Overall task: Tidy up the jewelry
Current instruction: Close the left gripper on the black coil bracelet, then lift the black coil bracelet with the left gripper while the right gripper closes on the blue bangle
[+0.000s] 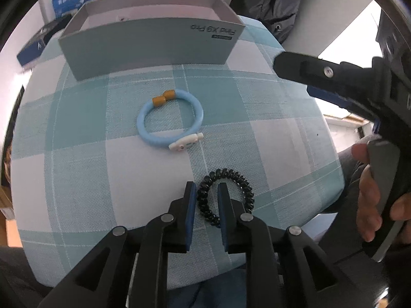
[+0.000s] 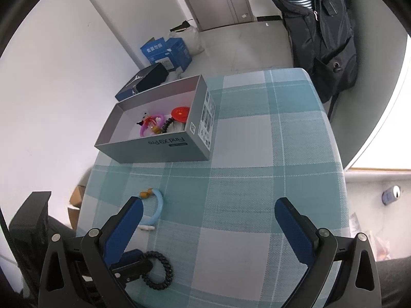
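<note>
A black coiled hair tie lies on the checked cloth near the front edge. My left gripper straddles its left side, one finger outside the ring and one inside, jaws narrowly apart and not clamped. The tie also shows in the right wrist view. A light blue bracelet with orange beads and a white clasp lies further in; it also shows in the right wrist view. The grey open box holds several pieces of jewelry. My right gripper is wide open and empty above the cloth.
The small table has a teal and white checked cloth. Blue cartons and a dark shoebox sit on the floor behind the box. A black jacket hangs at the back right.
</note>
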